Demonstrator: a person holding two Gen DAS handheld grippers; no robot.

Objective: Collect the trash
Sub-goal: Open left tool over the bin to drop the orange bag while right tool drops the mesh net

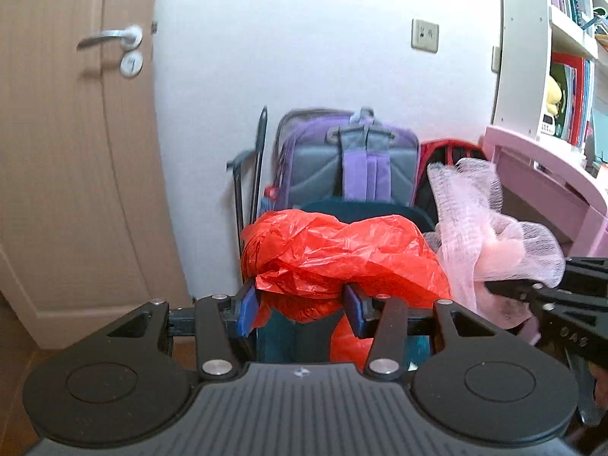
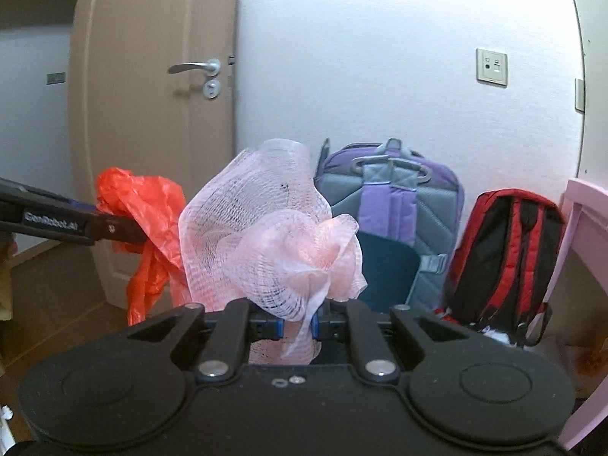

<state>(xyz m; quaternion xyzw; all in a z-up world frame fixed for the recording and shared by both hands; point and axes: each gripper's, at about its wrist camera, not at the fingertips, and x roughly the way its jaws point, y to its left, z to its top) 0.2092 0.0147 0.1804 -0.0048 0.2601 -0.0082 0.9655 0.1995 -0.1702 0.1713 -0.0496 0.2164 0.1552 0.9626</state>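
My left gripper (image 1: 300, 307) is shut on a crumpled red plastic bag (image 1: 334, 258), held up in the air; the bag bulges above the blue pads and hangs below them. It also shows in the right wrist view (image 2: 148, 212), gripped by the left gripper (image 2: 125, 233). My right gripper (image 2: 298, 323) is shut on a bundle of pink mesh netting (image 2: 273, 228), which billows above the jaws. In the left wrist view the netting (image 1: 490, 235) and the right gripper (image 1: 509, 288) are just right of the red bag.
A dark teal bin (image 1: 364, 209) stands behind the held items. A purple-grey backpack (image 2: 395, 205) and a red-black backpack (image 2: 505, 254) lean on the white wall. A beige door (image 2: 152, 114) is to the left. A pink desk (image 1: 551, 186) and white shelf (image 1: 532, 38) are on the right.
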